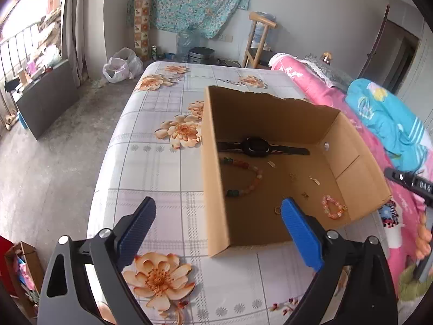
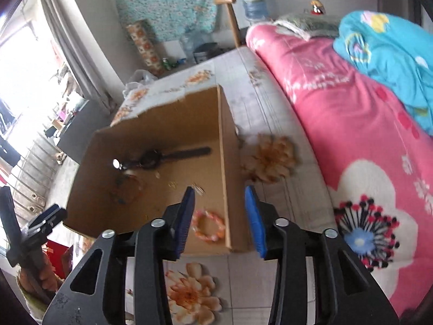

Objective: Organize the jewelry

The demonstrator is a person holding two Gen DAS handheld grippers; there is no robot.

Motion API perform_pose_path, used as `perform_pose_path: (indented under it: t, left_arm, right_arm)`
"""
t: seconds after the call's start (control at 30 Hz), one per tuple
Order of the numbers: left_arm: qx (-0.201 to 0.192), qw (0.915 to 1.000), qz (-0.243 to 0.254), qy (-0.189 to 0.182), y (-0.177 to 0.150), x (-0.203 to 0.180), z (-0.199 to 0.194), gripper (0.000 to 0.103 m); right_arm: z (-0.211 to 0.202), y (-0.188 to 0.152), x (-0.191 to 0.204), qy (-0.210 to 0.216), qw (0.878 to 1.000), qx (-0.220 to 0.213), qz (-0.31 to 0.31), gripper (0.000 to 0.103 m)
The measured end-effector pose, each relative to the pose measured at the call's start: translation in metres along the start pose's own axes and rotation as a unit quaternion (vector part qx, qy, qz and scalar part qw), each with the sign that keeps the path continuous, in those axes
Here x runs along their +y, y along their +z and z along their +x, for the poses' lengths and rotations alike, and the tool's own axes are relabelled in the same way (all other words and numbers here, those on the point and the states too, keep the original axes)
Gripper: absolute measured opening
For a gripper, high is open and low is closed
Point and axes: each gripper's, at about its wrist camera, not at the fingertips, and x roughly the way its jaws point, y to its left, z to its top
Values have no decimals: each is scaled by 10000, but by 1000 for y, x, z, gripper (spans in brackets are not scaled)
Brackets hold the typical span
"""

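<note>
My left tongs [image 1: 217,220] gape wide and empty astride the cardboard box [image 1: 213,189] wall; my right tongs [image 2: 220,216] stand part open, holding nothing, above the pink bracelet [image 2: 209,226] inside the box on the bed [image 1: 151,162]. Drop-off looks done; next I'd seek any remaining piece.

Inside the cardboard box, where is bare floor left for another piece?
Free: the near-left corner of the cardboard box, below the multicolour bead bracelet. Crowded: the watch along the far wall, small charms mid-floor, the pink bracelet near right.
</note>
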Motion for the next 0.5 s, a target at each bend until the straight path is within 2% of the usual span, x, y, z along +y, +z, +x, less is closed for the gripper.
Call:
perform_pose_path:
  t: [0.17, 0.3, 0.5]
  left_arm:
    - [80, 9992, 303, 255, 5, -20, 17, 95]
    - [320, 9986, 342, 252, 4, -27, 33, 95]
    - [492, 9973, 444, 324, -1, -37, 46, 95]
  right_arm:
    - [23, -17, -17, 49, 9987, 399, 300, 40]
    - [23, -18, -24, 221, 9978, 381, 501, 39]
    - [26, -16, -18, 284, 9976, 441, 457, 31]
